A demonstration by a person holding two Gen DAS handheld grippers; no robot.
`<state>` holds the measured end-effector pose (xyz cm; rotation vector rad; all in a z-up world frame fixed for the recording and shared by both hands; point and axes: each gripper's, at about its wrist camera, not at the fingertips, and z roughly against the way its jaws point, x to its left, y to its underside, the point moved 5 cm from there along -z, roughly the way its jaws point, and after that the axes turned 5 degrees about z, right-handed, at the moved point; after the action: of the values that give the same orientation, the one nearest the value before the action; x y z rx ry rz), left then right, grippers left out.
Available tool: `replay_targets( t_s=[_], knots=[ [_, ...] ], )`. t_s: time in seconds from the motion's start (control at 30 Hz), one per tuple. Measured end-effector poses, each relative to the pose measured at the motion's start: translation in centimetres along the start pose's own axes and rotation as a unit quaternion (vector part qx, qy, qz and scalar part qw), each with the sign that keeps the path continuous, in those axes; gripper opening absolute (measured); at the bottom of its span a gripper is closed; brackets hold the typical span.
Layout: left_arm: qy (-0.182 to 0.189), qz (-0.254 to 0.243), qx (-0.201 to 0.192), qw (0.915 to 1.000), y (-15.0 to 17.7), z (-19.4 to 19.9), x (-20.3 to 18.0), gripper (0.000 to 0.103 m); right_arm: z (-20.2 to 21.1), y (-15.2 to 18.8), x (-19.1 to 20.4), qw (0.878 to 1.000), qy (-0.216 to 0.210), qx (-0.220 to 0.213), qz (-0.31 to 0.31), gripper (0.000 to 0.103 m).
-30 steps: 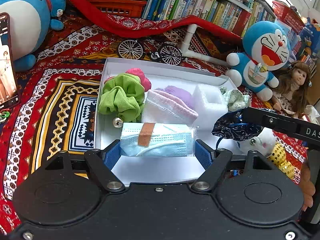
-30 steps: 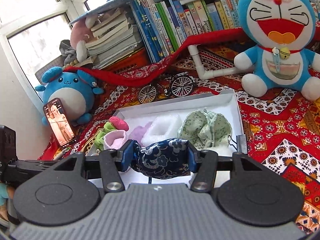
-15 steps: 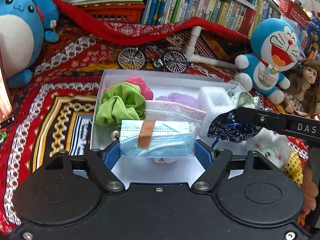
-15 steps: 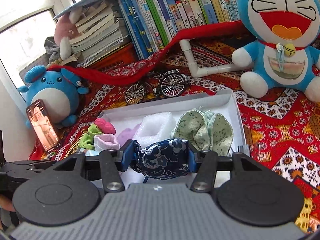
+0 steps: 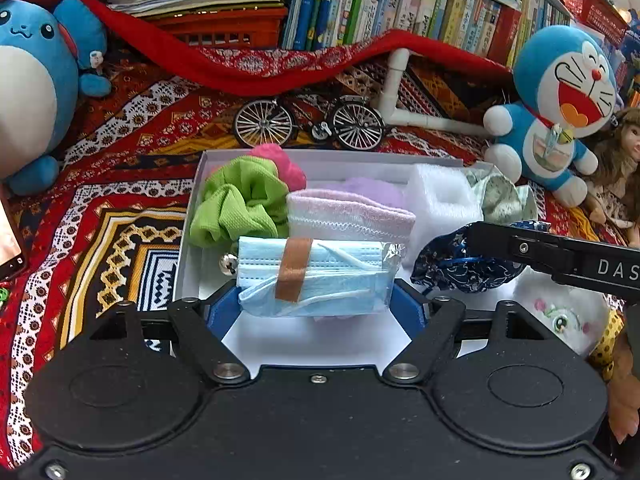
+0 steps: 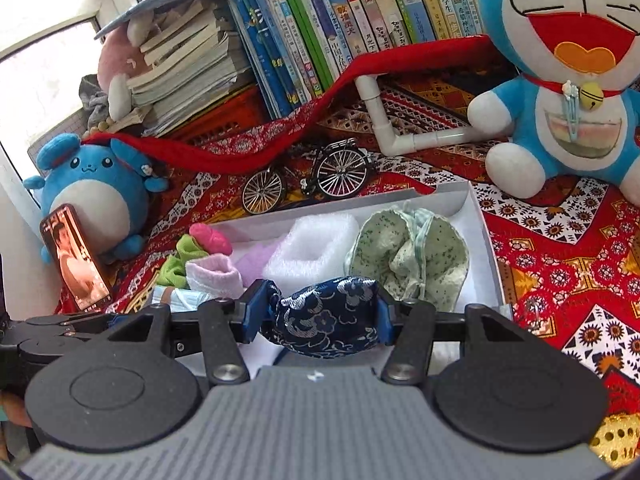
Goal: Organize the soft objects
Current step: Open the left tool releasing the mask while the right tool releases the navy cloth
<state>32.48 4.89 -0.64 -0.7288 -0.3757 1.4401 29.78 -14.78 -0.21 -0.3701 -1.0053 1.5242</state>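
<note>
A white box [image 5: 344, 158] [image 6: 478, 216] lies on the patterned cloth. It holds a green scrunchie [image 5: 240, 204], a pink one [image 5: 286, 164], a pink-edged white sock [image 5: 348, 214] [image 6: 214, 276], a white foam piece [image 5: 442, 196] [image 6: 312, 252] and a pale green pouch [image 5: 502, 200] [image 6: 408, 256]. My left gripper [image 5: 316, 300] is shut on a packaged blue face mask [image 5: 316, 276] over the box's near left part. My right gripper [image 6: 320, 320] is shut on a dark blue brocade pouch [image 6: 328, 322] [image 5: 452, 264] over the box's near right part.
A toy bicycle [image 5: 308, 122] and white pipe [image 5: 394, 92] lie behind the box. A Doraemon plush [image 5: 560, 104] and a doll [image 5: 618, 164] sit right, a blue plush [image 5: 28, 80] and a phone [image 6: 76, 258] left. Books [image 5: 360, 0] line the back.
Both grippers have moved forward over the box with their loads still held; the box and plush toys appear closer in both views.
</note>
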Motion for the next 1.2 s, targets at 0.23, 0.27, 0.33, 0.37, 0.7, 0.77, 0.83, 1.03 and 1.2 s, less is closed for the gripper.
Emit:
replay_targets(
  t_s=[0.23, 0.27, 0.33, 0.37, 0.7, 0.77, 0.83, 1.03, 1.2],
  knots=[
    [-0.003, -0.001, 0.009, 1.0000, 0.6, -0.1, 0.2, 0.078, 0.1, 0.7, 0.6, 1.000, 0.000, 0.023, 0.015, 0.058],
    [-0.003, -0.001, 0.011, 0.9999, 0.7, -0.1, 0.3, 0.078, 0.1, 0.9, 0.7, 0.999, 0.000, 0.026, 0.018, 0.058],
    [-0.004, 0.000, 0.014, 0.9999, 0.8, 0.0, 0.4, 0.080, 0.2, 1.1, 0.8, 0.999, -0.001, 0.030, 0.024, 0.058],
    [-0.005, 0.000, 0.015, 0.9999, 0.9, 0.0, 0.5, 0.080, 0.2, 1.1, 0.8, 0.999, -0.001, 0.032, 0.024, 0.058],
    [0.001, 0.016, 0.020, 0.9997, 1.1, 1.1, 1.0, 0.085, 0.9, 1.3, 0.6, 0.999, -0.033, 0.039, 0.004, 0.075],
    [0.005, 0.017, 0.015, 0.9997, 1.0, 1.6, 1.0, 0.087, 1.3, 1.2, 0.7, 0.999, -0.040, 0.033, 0.003, 0.079],
    [0.007, 0.020, 0.012, 0.9997, 1.0, 2.1, 1.0, 0.088, 1.8, 1.0, 0.9, 0.999, -0.044, 0.029, 0.006, 0.083],
    [0.020, 0.028, 0.004, 0.9994, 1.2, 3.8, 1.0, 0.088, 3.4, 0.9, 1.3, 0.999, -0.048, 0.014, 0.016, 0.087],
    [0.034, 0.027, -0.013, 0.9990, 1.7, 6.1, 0.6, 0.090, 5.0, 0.8, 1.5, 0.998, -0.053, -0.003, 0.021, 0.091]
  ],
)
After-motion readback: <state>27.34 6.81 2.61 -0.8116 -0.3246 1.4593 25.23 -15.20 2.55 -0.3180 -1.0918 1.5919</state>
